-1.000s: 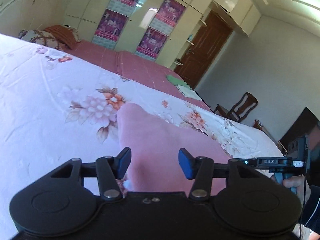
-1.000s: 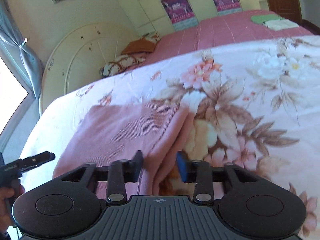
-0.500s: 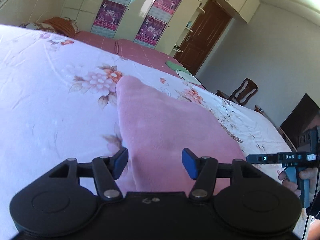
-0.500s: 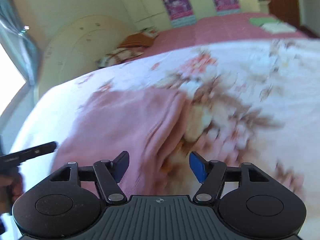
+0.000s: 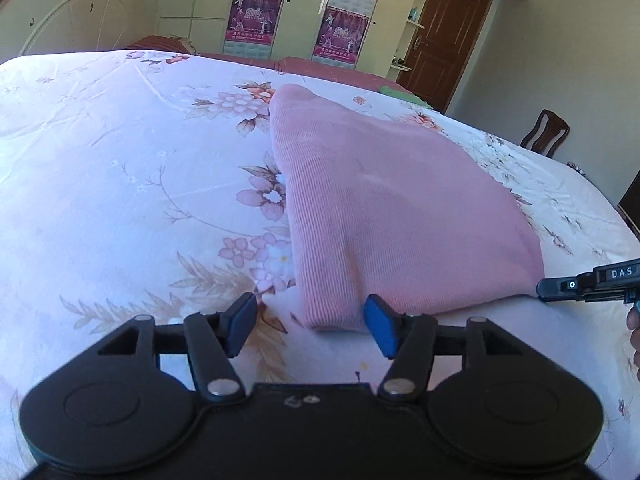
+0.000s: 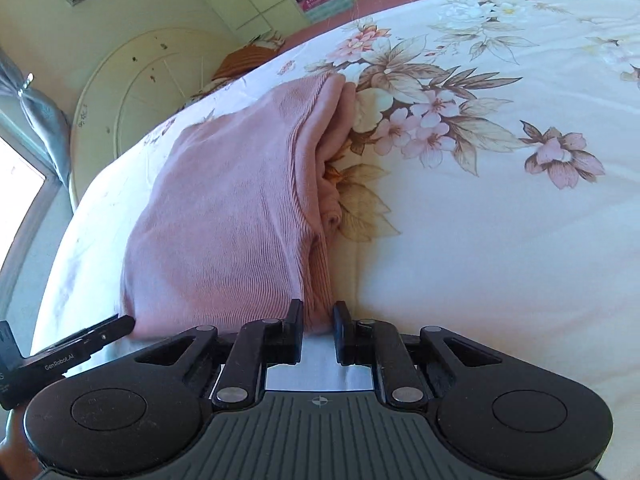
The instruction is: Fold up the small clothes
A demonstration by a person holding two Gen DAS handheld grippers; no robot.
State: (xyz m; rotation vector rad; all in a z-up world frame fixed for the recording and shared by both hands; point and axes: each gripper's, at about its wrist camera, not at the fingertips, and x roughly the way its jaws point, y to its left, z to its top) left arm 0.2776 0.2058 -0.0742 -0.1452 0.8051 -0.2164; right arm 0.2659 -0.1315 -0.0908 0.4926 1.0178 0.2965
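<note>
A pink ribbed garment (image 5: 384, 216) lies folded on the floral bedsheet (image 5: 120, 184); it also shows in the right wrist view (image 6: 224, 216). My left gripper (image 5: 312, 326) is open, its blue pads either side of the garment's near left corner, not closed on it. My right gripper (image 6: 318, 330) is shut on the garment's near right corner, where the ribbed edge and folded layers meet. The right gripper's body shows at the left view's right edge (image 5: 588, 284); the left gripper's tip shows at lower left in the right view (image 6: 80, 340).
The bed carries a white floral sheet (image 6: 500, 208) over a red cover (image 5: 320, 68). A rounded headboard (image 6: 132, 92) and pillows stand at the head. Folded green and white cloth (image 5: 394, 92) lies far off. A wooden chair (image 5: 546, 132) and door (image 5: 448, 32) stand beyond.
My right gripper has gone from open to closed on the garment's near right corner. My left gripper stayed open and pulled back toward the garment's near left corner.
</note>
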